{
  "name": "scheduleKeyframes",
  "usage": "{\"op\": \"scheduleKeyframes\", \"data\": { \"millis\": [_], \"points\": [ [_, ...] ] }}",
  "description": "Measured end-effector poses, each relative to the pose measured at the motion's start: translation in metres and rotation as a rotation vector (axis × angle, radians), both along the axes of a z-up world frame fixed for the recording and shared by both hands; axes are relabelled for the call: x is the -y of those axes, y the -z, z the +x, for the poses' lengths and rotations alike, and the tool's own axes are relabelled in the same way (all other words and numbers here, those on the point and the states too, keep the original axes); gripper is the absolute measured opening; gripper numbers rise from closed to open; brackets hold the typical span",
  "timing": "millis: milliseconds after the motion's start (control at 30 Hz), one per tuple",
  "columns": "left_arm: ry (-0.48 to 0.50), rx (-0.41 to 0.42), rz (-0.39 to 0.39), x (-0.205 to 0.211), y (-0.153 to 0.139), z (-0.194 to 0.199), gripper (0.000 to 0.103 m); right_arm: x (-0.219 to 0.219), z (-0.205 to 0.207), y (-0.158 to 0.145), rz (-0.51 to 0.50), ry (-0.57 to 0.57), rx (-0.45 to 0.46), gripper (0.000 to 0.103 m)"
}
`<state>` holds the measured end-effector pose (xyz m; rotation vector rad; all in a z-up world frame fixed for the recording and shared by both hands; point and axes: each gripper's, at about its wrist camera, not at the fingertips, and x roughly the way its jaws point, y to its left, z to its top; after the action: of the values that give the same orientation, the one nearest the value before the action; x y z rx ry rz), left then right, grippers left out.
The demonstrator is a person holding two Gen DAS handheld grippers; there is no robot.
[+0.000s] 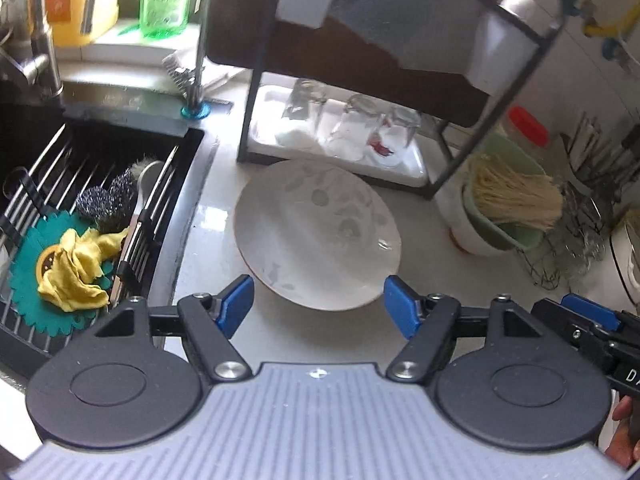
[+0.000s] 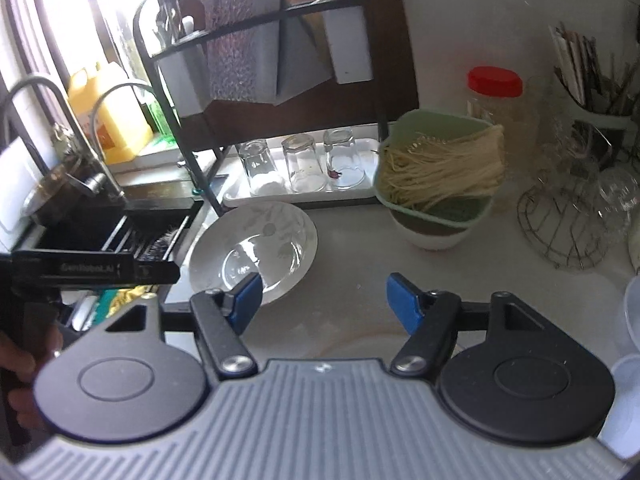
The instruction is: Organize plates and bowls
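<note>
A white plate with a faint leaf pattern (image 1: 316, 236) lies on the pale counter beside the sink; the right wrist view shows the same plate (image 2: 256, 246) left of centre. My left gripper (image 1: 319, 305) hovers just short of the plate's near rim, open, with nothing between its blue pads. Open too is my right gripper (image 2: 325, 302), over bare counter to the right of the plate; its left fingertip (image 2: 248, 294) overlaps the plate's near edge in the picture. A white bowl (image 2: 432, 238) carries a green strainer of dry noodles (image 2: 440, 176) at the right.
A black dish rack (image 1: 360, 64) stands behind the plate, with three upturned glasses on its white tray (image 2: 304, 196). The sink (image 1: 80, 216) at left holds a wire grid, scourers and a yellow cloth. A red-lidded jar (image 2: 496, 96), a wire basket (image 2: 560, 224) and plastic tubs (image 2: 630, 360) crowd the right.
</note>
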<state>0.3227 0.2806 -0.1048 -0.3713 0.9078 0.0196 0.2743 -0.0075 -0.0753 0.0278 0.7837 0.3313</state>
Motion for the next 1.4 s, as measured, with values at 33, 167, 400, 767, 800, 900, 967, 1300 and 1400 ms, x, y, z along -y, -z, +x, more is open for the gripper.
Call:
{"op": "scheduleKeyframes", "data": {
  "millis": [33, 167, 400, 767, 800, 900, 967, 1300, 1400],
  "points": [
    [-0.004, -0.003, -0.013, -0.006, 0.004, 0.004, 0.076, -0.006, 0.004, 0.002, -0.009, -0.005, -0.003, 0.071],
    [-0.016, -0.022, -0.040, -0.027, 0.019, 0.017, 0.076, -0.029, 0.023, 0.011, -0.017, -0.013, -0.046, 0.071],
    [-0.016, -0.029, -0.036, -0.048, 0.035, 0.049, 0.076, -0.053, 0.052, 0.028, -0.050, -0.001, -0.090, 0.070],
    [-0.006, -0.045, -0.090, -0.073, 0.060, 0.107, 0.073, -0.062, 0.108, 0.055, -0.050, 0.071, -0.173, 0.069],
    [-0.005, -0.049, -0.092, -0.076, 0.063, 0.112, 0.071, -0.061, 0.113, 0.058, -0.042, 0.078, -0.188, 0.069],
    [0.007, -0.068, -0.087, -0.085, 0.070, 0.126, 0.057, -0.066, 0.126, 0.067, -0.037, 0.082, -0.227, 0.065],
    [0.003, -0.059, -0.118, -0.095, 0.071, 0.132, 0.053, -0.072, 0.136, 0.070, -0.042, 0.091, -0.258, 0.061],
    [0.090, -0.099, -0.135, -0.100, 0.086, 0.155, 0.035, -0.081, 0.160, 0.093, -0.079, 0.139, -0.322, 0.037],
    [0.108, -0.118, -0.136, -0.097, 0.092, 0.157, 0.029, -0.082, 0.162, 0.097, -0.049, 0.143, -0.324, 0.030]
  ]
}}
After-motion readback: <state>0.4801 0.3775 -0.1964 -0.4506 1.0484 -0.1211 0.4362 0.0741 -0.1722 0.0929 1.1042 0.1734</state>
